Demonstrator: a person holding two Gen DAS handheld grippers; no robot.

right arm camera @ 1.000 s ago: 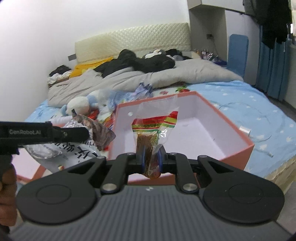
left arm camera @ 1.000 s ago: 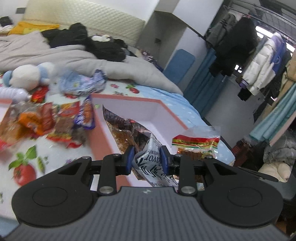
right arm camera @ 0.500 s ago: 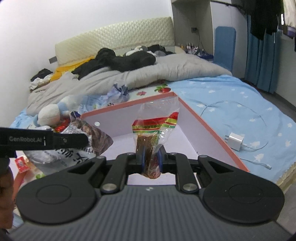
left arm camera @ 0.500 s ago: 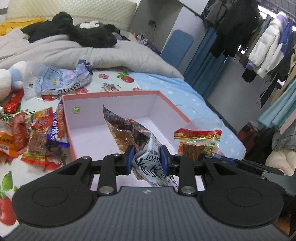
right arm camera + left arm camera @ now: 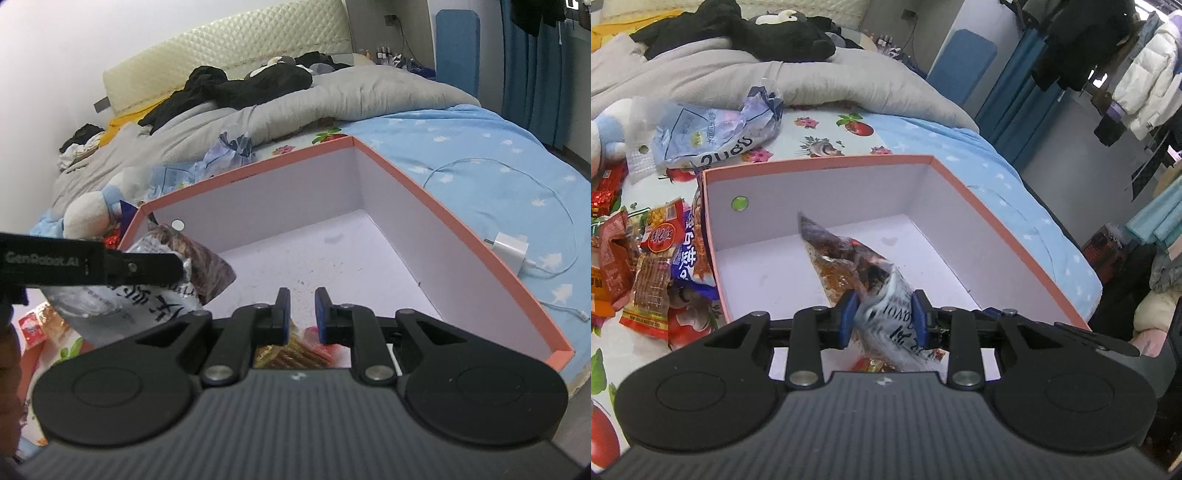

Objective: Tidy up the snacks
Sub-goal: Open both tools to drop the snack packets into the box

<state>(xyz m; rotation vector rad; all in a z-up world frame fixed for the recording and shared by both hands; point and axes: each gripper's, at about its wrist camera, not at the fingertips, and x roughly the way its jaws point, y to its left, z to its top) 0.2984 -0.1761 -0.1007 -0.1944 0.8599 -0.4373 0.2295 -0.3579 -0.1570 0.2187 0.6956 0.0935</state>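
My box (image 5: 1015,236) is salmon-pink on its rim and outside, pale lilac-white inside. The packet (image 5: 857,269) between my blue pads (image 5: 847,320) is clear over brown-orange food, its end silver-white with black letters. The sheet (image 5: 461,147) is light blue with white stars, then white with red fruit and flowers. The blanket (image 5: 738,77) is grey. The charger (image 5: 511,252) is white.

Soft, even indoor light fills both wrist views, the pale box (image 5: 820,206) interior bright and nearly shadowless. Fisheye distortion bends the bed (image 5: 461,140) and walls at the edges, with dark vignetted corners. The held snack bag (image 5: 849,266) shows slight motion blur.
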